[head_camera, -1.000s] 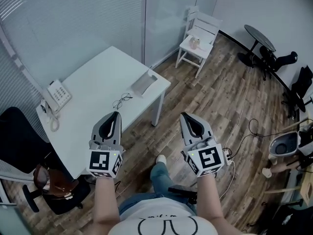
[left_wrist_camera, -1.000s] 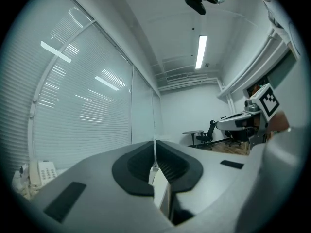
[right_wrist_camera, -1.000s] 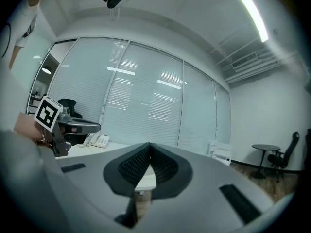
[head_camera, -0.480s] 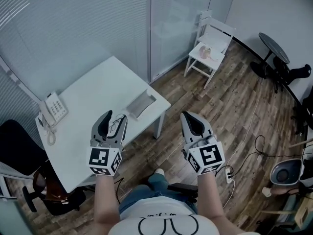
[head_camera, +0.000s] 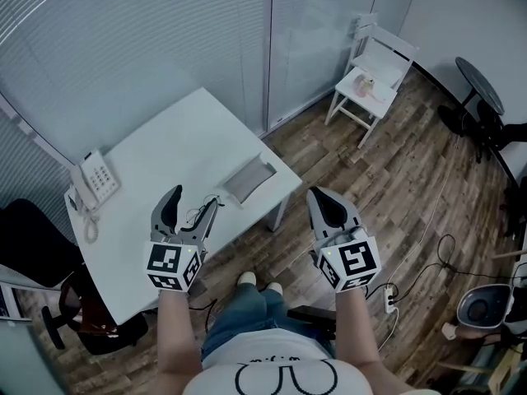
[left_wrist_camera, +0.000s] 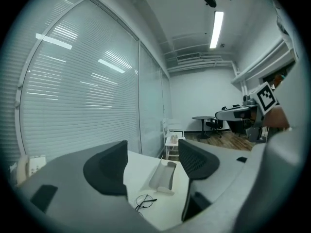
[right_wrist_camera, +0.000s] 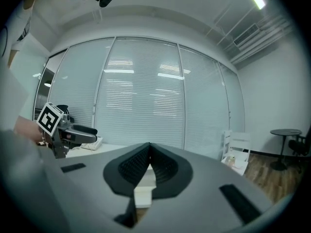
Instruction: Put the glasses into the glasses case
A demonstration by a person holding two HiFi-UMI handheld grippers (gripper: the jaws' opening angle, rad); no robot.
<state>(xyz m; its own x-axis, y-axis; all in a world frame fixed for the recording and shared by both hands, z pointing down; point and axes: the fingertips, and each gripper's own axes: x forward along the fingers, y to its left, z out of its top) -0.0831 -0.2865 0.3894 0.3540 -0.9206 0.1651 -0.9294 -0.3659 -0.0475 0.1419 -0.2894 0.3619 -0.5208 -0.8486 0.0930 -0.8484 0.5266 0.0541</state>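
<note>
Left gripper (left_wrist_camera: 150, 165) jaws opening with nothing between, right gripper (right_wrist_camera: 148, 152) jaws pressed together, empty; glasses (left_wrist_camera: 145, 201) on table (head_camera: 156, 151) just ahead-below left fingers, axis unreadable, open glasses case (left_wrist_camera: 163, 176) beyond, so left's nearer.

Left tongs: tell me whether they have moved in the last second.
Yes. In the head view the left tongs, now opening and empty, have advanced over the near edge of the white table, toward the glasses.
</note>
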